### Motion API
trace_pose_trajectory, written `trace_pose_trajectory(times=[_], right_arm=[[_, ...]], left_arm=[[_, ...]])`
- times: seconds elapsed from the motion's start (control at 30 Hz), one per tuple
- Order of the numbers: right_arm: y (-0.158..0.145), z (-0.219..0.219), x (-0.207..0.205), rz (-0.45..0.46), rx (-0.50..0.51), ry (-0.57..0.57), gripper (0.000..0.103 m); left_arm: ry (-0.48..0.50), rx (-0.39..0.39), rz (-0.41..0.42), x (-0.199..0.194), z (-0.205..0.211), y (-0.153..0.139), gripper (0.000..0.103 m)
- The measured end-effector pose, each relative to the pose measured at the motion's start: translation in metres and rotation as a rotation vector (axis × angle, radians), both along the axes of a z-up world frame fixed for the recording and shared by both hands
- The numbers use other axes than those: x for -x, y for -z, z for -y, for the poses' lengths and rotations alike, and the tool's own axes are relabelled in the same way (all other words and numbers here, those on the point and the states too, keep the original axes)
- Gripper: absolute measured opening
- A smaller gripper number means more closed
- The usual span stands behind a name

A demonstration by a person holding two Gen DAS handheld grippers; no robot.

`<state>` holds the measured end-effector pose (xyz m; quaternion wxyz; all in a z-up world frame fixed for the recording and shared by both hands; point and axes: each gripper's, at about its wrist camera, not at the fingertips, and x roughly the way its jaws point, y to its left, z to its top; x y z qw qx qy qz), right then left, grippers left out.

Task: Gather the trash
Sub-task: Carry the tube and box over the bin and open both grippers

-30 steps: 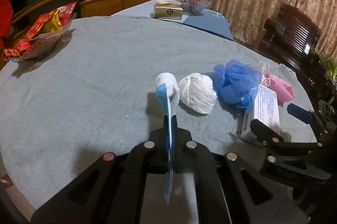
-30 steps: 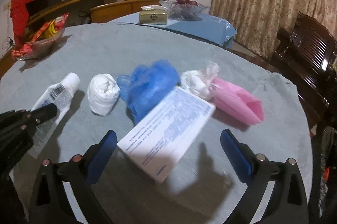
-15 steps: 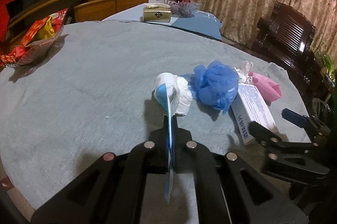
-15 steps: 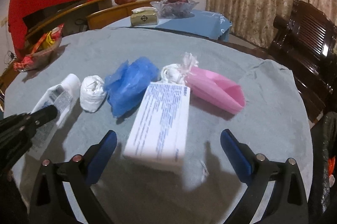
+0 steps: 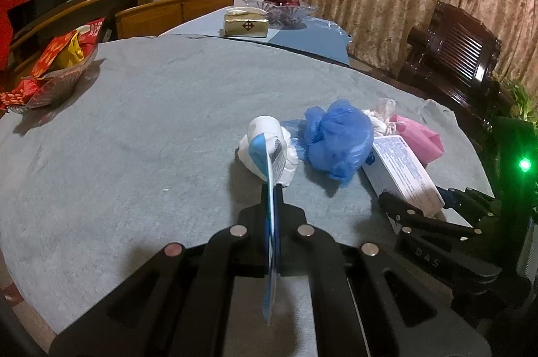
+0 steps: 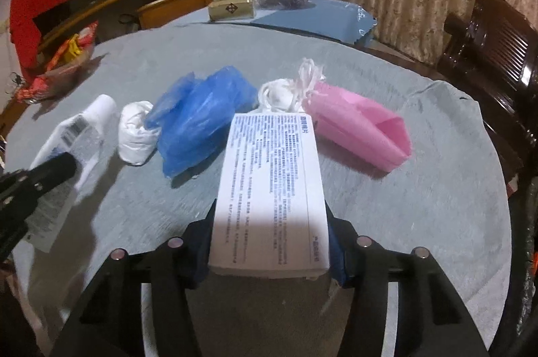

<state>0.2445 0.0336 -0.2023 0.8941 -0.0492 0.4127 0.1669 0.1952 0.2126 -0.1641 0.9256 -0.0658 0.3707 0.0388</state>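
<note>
My left gripper (image 5: pixel 273 212) is shut on the flat tail of a white and blue tube (image 5: pixel 267 152), whose capped end points away over the grey tablecloth (image 5: pixel 151 138). Behind the tube lies a white paper wad (image 5: pixel 291 170). My right gripper (image 6: pixel 269 242) is closing its jaws on a white printed box (image 6: pixel 272 189), and the blue pads touch its two long sides. Beyond the box lie a crumpled blue plastic bag (image 6: pixel 201 118), a white wad (image 6: pixel 136 135), a small tied white bag (image 6: pixel 279 91) and a pink bag (image 6: pixel 359 128). The left gripper (image 6: pixel 57 168) and the tube (image 6: pixel 77 135) show at the left.
A bowl of red snack packets (image 5: pixel 50 71) stands at the table's far left. A second table behind holds a tissue box (image 5: pixel 245 26) and a glass fruit bowl (image 5: pixel 282 7). A dark wooden chair (image 5: pixel 460 54) stands to the right, past the table's edge.
The right jaws have come in from wide open onto the box, which has turned to lie lengthwise between them. The left gripper with the tube has drifted toward the white wad.
</note>
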Motion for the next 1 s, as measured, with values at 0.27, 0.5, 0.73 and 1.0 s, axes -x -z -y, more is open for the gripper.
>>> trace_pose_trajectory(times=[0.27,0.5,0.73,1.0], right_arm=[[-0.028,0.025,0.018,0.035,-0.032,0.001,0.054],[-0.058,0.053,0.037,0.083,-0.059,0.017,0.054],[-0.088,0.1,0.055,0.132,-0.078,0.075,0.054],[-0.116,0.157,0.074,0.183,-0.08,0.148,0.054]], left_arm=[[0.027,-0.003,0.029,0.007,0.021,-0.016,0.001],[0.076,0.002,0.061,0.015,0.054,-0.035,0.001],[0.141,0.011,0.095,0.022,0.095,-0.053,0.001],[0.219,0.026,0.126,0.029,0.144,-0.069,0.001]])
